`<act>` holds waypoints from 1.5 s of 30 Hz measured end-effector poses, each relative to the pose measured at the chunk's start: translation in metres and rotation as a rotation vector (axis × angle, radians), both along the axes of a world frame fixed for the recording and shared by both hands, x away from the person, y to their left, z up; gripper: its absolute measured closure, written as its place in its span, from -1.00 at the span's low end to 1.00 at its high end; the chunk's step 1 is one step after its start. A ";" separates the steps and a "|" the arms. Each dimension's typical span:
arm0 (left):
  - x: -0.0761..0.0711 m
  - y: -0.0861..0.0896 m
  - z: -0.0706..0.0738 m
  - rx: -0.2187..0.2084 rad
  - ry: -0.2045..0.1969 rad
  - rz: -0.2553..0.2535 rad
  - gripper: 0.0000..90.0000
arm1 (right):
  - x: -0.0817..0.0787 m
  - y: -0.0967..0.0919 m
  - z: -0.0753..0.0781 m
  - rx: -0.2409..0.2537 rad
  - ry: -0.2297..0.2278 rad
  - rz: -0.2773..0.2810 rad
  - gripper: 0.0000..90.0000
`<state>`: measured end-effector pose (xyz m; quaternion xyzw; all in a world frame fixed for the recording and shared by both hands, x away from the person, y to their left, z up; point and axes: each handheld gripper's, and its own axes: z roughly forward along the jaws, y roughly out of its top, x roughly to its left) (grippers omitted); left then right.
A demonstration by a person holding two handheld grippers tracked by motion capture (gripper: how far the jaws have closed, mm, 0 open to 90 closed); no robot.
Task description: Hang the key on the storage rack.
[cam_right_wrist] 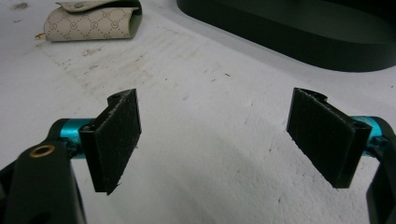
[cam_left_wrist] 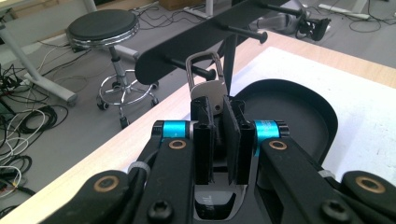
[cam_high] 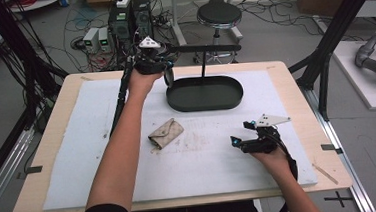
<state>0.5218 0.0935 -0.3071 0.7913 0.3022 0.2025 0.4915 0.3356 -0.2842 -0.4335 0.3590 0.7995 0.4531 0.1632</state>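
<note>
Silver carabiner (cam_left_wrist: pixel 206 79) pinched in left gripper (cam_left_wrist: pixel 218 122), seemingly beside rack peg (cam_left_wrist: pixel 201 71)

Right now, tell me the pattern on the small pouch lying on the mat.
Beige pouch with a repeating small monogram print; the right gripper view shows it best.

In the high view, the oval tray (cam_high: pixel 204 94) sits on the white mat (cam_high: pixel 79 158) at upper centre, its hook bar (cam_high: pixel 207 48) above it. The left gripper (cam_high: pixel 166 70) is at the tray's left end. The patterned pouch (cam_high: pixel 166 133) lies lower left of the tray, the right gripper (cam_high: pixel 238 141) lower right.
</note>
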 end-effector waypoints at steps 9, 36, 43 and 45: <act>0.003 -0.007 -0.006 0.041 0.011 0.007 0.83 | 0.000 0.001 0.000 0.000 0.001 0.004 -0.60; 0.011 -0.018 -0.012 0.082 -0.006 0.068 0.79 | 0.001 0.000 0.000 0.002 0.008 0.005 -0.60; 0.008 -0.017 -0.011 0.074 0.001 0.061 0.48 | 0.001 0.000 0.000 0.004 0.004 0.007 -0.60; 0.005 -0.016 -0.011 0.064 0.010 0.048 0.44 | 0.001 -0.001 0.000 0.005 0.002 0.006 -0.60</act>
